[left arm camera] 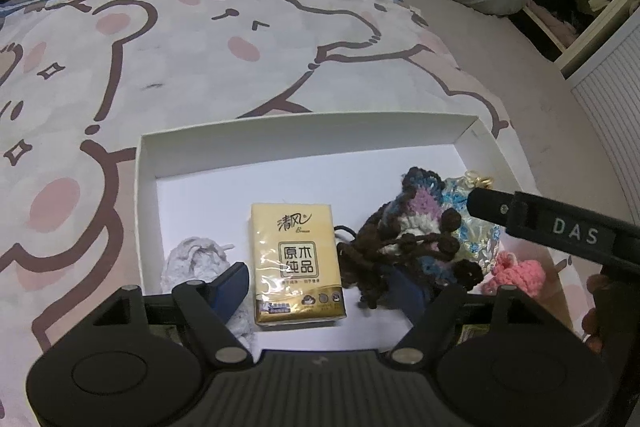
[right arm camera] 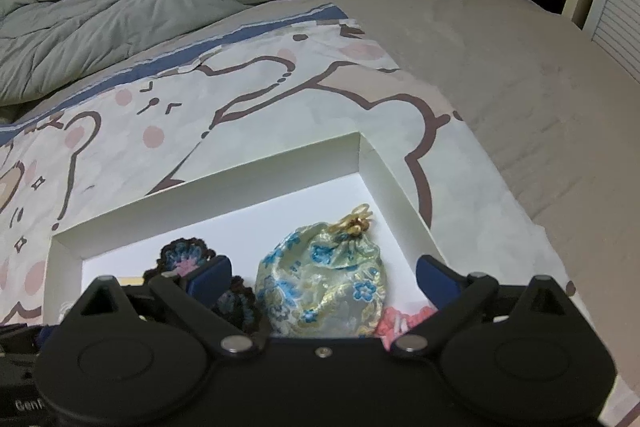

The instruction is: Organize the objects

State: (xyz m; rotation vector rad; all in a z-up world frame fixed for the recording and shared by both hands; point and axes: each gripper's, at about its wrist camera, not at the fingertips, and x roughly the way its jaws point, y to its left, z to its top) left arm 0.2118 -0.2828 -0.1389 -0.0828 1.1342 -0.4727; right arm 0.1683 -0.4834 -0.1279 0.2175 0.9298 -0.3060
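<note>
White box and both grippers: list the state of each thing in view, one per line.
White box: open, no lid, lying on the bed.
Tissue pack: flat in the box, between the open left fingers, not pressed.
Crochet piece: in the box, right of the pack.
Brocade pouch: drawstring tied, in the box.
Pink knit: in the box.
Left gripper: open.
Right gripper: open, around the pouch.

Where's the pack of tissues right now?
In the left wrist view the tissue pack lies flat in the white box, between a grey yarn piece on its left and a dark crochet piece on its right.
</note>
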